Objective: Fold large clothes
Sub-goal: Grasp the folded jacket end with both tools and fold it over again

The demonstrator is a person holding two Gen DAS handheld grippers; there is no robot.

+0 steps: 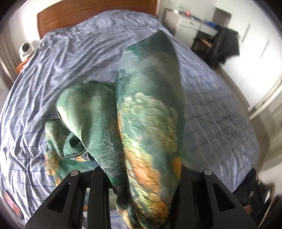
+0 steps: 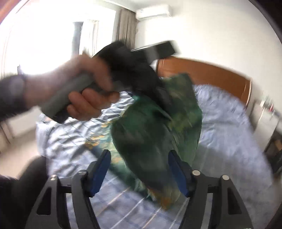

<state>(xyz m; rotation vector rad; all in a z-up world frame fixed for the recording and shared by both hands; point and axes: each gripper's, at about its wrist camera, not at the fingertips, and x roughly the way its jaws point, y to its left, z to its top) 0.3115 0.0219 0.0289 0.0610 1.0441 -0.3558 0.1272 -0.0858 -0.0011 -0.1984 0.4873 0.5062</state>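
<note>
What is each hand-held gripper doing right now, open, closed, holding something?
Left hand-held gripper: closed on the green patterned garment.
Right hand-held gripper: open; the garment hangs between its fingers, not pinched.

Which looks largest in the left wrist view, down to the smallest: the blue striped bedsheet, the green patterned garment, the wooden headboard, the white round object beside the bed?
1. blue striped bedsheet
2. green patterned garment, though it hangs near the camera, so it looks bigger
3. wooden headboard
4. white round object

garment (image 1: 148, 109): soft matt cloth | sheet (image 1: 70, 61): creased cotton | headboard (image 1: 88, 15): smooth wood
</note>
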